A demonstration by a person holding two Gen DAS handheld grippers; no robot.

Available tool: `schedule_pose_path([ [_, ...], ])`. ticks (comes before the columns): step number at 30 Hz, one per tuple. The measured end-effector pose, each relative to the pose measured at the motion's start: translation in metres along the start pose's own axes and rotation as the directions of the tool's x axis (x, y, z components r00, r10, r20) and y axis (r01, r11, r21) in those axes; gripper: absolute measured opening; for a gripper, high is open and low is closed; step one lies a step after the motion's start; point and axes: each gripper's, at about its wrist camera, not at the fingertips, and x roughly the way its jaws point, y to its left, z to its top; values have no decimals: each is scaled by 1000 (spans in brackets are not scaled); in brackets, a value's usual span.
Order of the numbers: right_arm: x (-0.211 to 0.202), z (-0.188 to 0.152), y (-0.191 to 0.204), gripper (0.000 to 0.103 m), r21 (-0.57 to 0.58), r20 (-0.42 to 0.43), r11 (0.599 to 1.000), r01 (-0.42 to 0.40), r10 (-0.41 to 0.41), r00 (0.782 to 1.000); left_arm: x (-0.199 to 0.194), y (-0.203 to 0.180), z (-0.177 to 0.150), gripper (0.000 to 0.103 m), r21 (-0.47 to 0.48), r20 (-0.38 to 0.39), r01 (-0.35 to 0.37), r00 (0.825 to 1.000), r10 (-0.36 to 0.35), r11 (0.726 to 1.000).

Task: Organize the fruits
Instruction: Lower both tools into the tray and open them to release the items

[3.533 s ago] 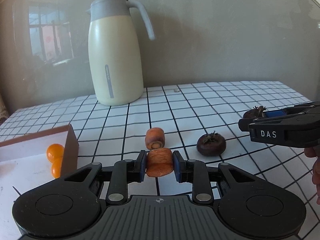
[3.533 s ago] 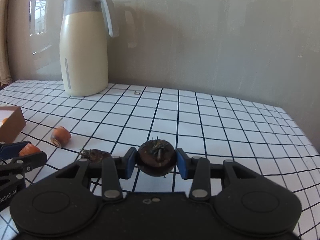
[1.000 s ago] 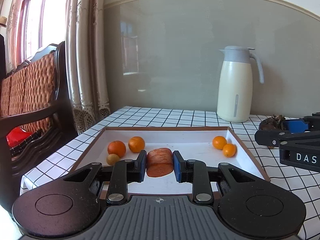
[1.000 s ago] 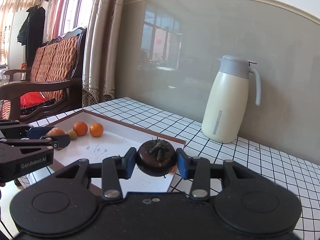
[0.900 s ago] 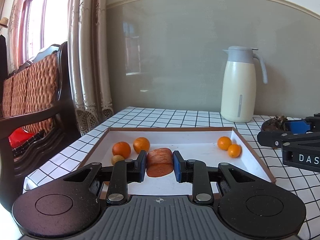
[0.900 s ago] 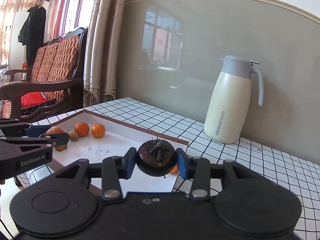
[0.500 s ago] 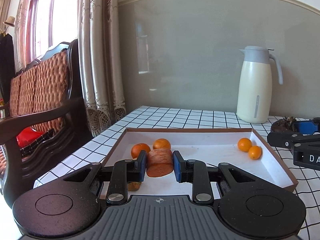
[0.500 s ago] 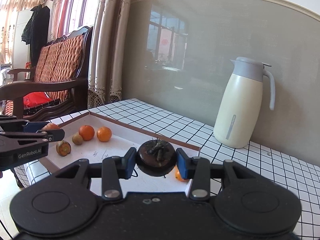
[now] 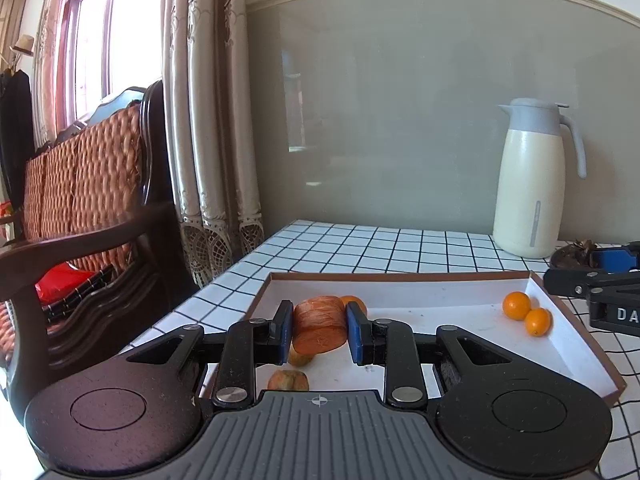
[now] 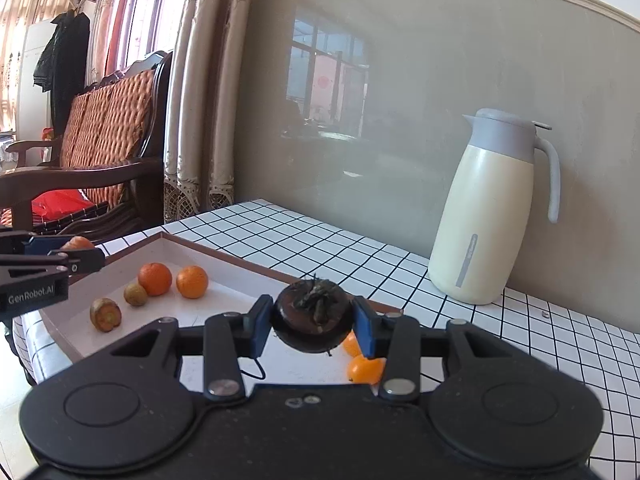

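While both carried pieces hang above the shallow white tray (image 9: 576,364), sorting is judged partly done: four smooth round oranges, a small brownish fruit and a carrot stub (image 10: 105,314) lie inside. Left gripper (image 9: 319,330) is clamped on a ridged, cylindrical carrot chunk (image 9: 319,322); right gripper (image 10: 314,322) is clamped on a dark, wrinkled mangosteen (image 10: 314,320). Both await release.

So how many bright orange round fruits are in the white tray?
4. Two oranges sit side by side toward the left end of the tray; two more lie near its right end, partly behind the right tool. Others could hide behind it.
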Motion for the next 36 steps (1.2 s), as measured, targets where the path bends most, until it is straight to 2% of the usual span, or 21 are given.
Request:
schedule_pose_path([
  [16, 30, 8, -9, 34, -9, -14, 999, 31, -31, 999, 36, 10, 7, 28, -22, -27, 5, 1000, -6, 1000],
  [31, 63, 16, -22, 34, 12, -46, 1000, 5, -4, 999, 72, 18, 10, 28, -31, -82, -8, 997, 6, 999],
  [33, 69, 15, -23, 41, 8, -69, 1000, -13, 14, 998, 78, 17, 8, 29, -25, -94, 0, 996, -3, 1000],
  [34, 70, 15, -23, 69, 1, -64, 1000, 1, -1, 998, 78, 17, 8, 39, -34, -84, -6, 996, 3, 999],
  [35, 69, 13, -23, 98, -6, -38, 1000, 30, -30, 999, 77, 17, 8, 58, -37, -75, -13, 997, 10, 999],
  [36, 67, 11, -22, 98, -12, -10, 998, 57, -57, 998, 74, 16, 7, 103, -34, -52, -28, 998, 26, 999],
])
